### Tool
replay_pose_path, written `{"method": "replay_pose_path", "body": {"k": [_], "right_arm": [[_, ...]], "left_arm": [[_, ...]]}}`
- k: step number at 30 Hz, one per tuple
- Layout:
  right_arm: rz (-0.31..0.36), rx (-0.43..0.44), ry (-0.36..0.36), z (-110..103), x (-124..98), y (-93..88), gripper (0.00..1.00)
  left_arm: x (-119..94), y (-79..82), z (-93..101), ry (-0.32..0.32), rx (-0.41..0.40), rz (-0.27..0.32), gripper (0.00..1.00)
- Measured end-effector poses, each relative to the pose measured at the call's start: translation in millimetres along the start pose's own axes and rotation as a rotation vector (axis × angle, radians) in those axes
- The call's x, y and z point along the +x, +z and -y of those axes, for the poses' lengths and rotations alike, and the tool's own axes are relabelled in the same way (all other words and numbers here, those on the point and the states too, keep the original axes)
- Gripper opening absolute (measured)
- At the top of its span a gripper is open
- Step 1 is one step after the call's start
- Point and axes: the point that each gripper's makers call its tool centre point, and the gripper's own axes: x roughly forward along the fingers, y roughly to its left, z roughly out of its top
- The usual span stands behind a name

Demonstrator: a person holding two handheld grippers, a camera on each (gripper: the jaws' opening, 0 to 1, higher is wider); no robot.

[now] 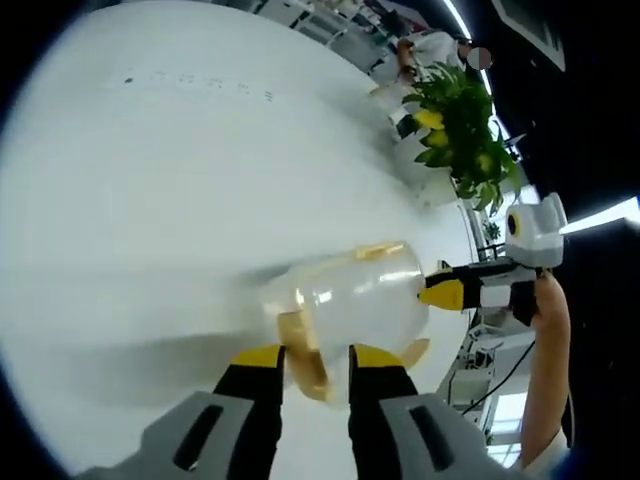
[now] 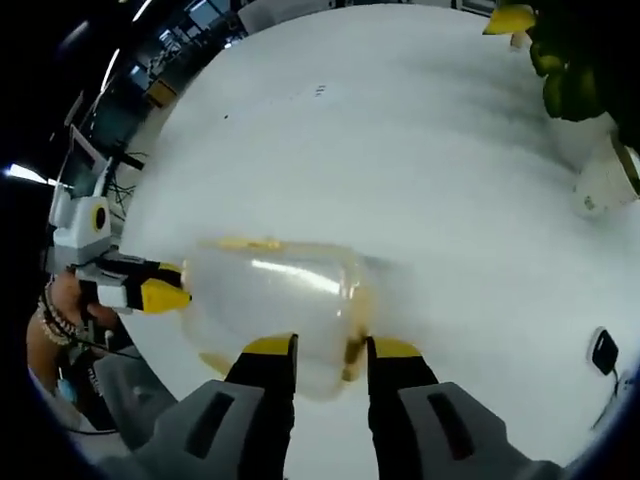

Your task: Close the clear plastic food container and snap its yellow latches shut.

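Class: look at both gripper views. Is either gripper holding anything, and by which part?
It cannot be told for certain. Both the left gripper and the right gripper are at opposite edges of the clear container, near its yellow latches, but motion blur hides any firm grip.

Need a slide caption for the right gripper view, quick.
Right gripper at the clear container's near edge by a yellow latch; left gripper at its far side.

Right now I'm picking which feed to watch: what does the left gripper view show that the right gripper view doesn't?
Left gripper view: the right gripper at the container's far end. Right gripper view: the left gripper there instead, plus a small black thing on the table. Both: the blurred container on the white table, and a plant.
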Motion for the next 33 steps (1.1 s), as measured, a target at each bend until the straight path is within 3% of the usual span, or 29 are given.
{"method": "replay_pose_path", "body": {"k": [33], "right_arm": [[-0.015, 0.015, -0.014, -0.5, 2.3, 0.3, 0.21]], "left_arm": [[3.3, 2.7, -0.5, -0.026, -0.005, -0.068, 0.14]]}}
